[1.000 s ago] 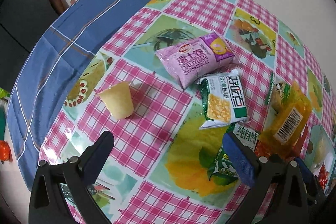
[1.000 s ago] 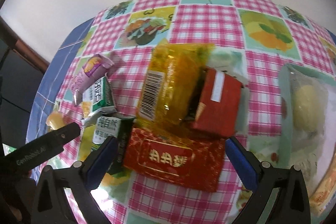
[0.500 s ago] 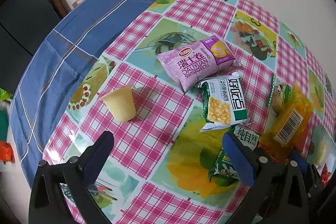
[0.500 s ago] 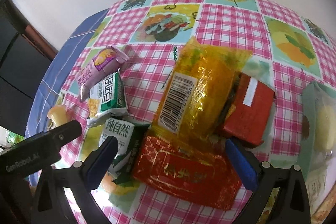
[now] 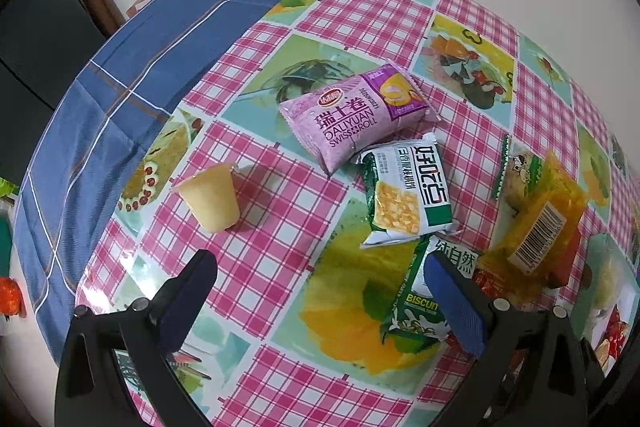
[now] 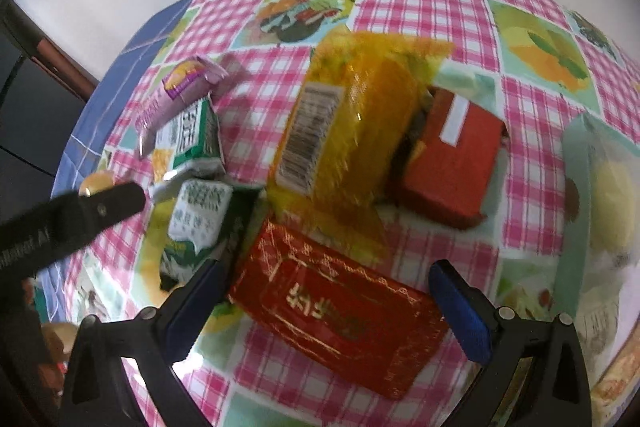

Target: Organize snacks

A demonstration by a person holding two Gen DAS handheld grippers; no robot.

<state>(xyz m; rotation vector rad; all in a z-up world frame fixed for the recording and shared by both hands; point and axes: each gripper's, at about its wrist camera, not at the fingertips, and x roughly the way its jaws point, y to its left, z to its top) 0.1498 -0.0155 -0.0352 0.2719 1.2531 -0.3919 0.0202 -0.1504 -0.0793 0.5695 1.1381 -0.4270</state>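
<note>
Snacks lie scattered over a checked tablecloth (image 5: 256,255) with fruit pictures. Nearest in the right wrist view, the right gripper (image 6: 324,301) hovers with its jaws spread wide and empty above a red packet (image 6: 340,311). Left of that packet sits a green biscuit pack (image 6: 196,223), and beyond it a yellow bag (image 6: 352,123) leans on a red box (image 6: 452,163). The left gripper (image 5: 320,291) is also wide apart and holds nothing, low over the cloth, its right finger (image 5: 456,303) just over the biscuit pack (image 5: 420,311). Farther off to the left, a yellow jelly cup (image 5: 210,197) stands upside down, alone. Beyond the biscuit pack lies a green-and-white cracker pack (image 5: 404,199), touching the purple Swiss roll bag (image 5: 356,117) at the far side.
</note>
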